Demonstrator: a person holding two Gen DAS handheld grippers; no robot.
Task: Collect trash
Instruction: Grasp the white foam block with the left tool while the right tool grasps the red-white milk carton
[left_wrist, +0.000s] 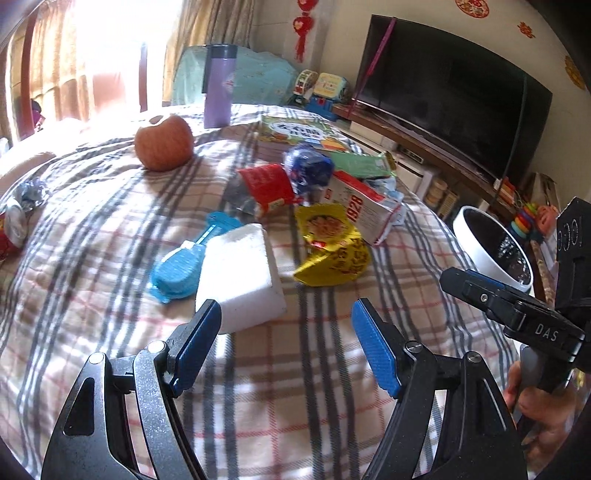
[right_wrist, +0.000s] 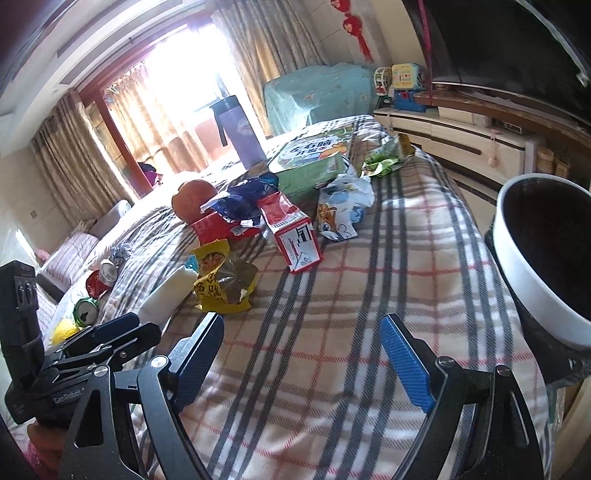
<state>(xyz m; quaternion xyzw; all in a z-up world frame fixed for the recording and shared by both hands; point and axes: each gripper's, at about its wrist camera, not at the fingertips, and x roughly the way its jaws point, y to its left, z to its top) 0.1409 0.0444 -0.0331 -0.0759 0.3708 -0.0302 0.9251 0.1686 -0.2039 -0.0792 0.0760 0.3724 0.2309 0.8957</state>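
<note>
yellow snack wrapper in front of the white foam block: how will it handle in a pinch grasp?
The yellow snack wrapper looks crumpled and torn open, so probably floppy and light. Its glossy film may slip. It would likely slide on the plaid cloth if pushed.

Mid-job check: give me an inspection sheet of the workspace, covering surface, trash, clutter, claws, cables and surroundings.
Surface: plaid cloth over the table, bare in front of both claws.
Job's things: yellow snack wrapper, red wrapper, crumpled blue wrapper, red-and-white carton, green wrapper heaped mid-table; white bin at the table's right edge.
Clutter: apple, purple flask, white foam block, blue packet, green picture book; cans at the left edge.
Grippers: left claw open, empty; right claw open, empty.
Cables: nothing seen.
Surroundings: television, curtained window, toys.
</note>
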